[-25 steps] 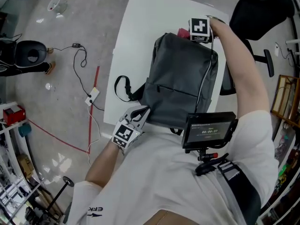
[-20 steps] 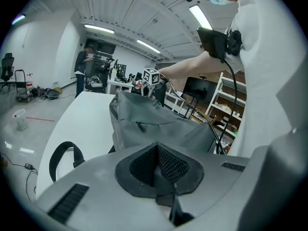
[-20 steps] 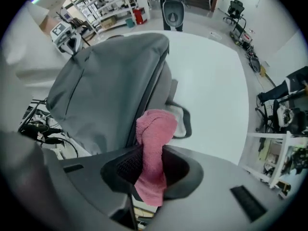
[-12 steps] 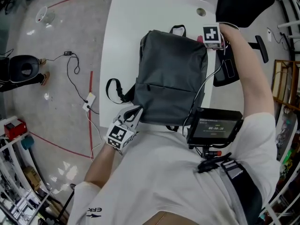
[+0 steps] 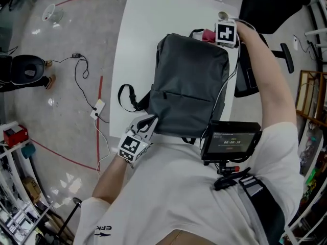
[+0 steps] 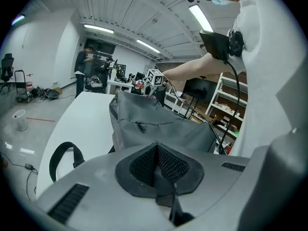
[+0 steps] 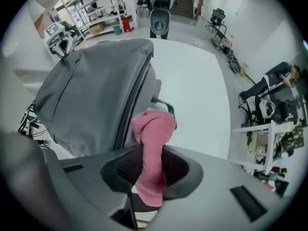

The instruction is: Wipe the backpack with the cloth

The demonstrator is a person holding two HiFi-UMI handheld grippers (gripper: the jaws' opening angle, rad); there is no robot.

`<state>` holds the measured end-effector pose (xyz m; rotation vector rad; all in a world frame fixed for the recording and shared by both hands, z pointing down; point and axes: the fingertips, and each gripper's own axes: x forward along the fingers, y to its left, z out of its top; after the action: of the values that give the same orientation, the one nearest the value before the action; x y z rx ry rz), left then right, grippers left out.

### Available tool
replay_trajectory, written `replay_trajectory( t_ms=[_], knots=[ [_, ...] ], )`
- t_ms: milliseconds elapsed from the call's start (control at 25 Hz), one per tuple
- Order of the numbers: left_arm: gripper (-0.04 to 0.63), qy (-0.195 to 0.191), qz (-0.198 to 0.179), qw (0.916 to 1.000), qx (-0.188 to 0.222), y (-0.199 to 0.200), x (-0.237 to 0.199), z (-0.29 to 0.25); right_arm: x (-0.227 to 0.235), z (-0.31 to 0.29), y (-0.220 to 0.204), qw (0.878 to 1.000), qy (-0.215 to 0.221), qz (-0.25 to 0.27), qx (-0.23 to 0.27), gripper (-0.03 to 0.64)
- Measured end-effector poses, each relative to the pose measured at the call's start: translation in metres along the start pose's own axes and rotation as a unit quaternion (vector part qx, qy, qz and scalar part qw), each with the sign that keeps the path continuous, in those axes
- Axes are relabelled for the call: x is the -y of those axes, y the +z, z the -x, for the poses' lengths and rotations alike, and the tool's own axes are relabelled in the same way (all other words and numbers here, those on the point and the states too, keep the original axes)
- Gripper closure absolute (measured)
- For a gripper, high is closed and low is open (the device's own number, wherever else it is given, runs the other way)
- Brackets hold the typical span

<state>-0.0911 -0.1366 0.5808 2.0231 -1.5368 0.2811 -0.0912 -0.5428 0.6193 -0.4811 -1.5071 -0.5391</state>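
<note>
head view: right gripper (image 5: 214, 34), clamping the cloth (image 5: 208, 34), has swept back to the backpack (image 5: 191, 86)'s 12 o'clock edge, mid-wipe; left gripper (image 5: 149, 123) closed.

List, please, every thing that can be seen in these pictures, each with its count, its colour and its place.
backpack: one, dark grey, lying on the table
strap: one, black, looping out from the backpack's left side
cloth: one, pink, at the backpack's far end
table: one, white, under the backpack
office chair: one, black, beyond the table's far right corner
plug box: one, white, on the floor left of the table, on a black cable
tape lines: several, red, on the grey floor
screen: one, black, at the person's chest
left tool: one, jaws together, at the backpack's near left corner
right tool: one, jaws shut on the cloth
</note>
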Motion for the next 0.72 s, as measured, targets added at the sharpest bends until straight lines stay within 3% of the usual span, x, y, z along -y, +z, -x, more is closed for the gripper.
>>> replay_trajectory(
  t_ms=[240, 400, 520, 720],
  knots=[
    [0.592, 0.013, -0.005, 0.9998, 0.011, 0.0, 0.0, 0.0, 0.022, 0.0, 0.095, 0.996, -0.024, 0.067, 0.051, 0.515],
    [0.592, 0.019, -0.001, 0.9997, 0.014, 0.003, 0.001, 0.001, 0.021, -0.004, 0.132, 0.99, -0.022, 0.129, 0.058, 0.515],
    [0.592, 0.02, 0.004, 0.9997, 0.014, 0.005, 0.001, 0.001, 0.017, -0.008, 0.139, 0.985, -0.018, 0.164, 0.045, 0.515],
    [0.592, 0.018, 0.002, 0.9998, 0.008, 0.0, -0.001, -0.001, 0.011, -0.014, 0.115, 0.983, -0.006, 0.18, 0.021, 0.516]
  ],
)
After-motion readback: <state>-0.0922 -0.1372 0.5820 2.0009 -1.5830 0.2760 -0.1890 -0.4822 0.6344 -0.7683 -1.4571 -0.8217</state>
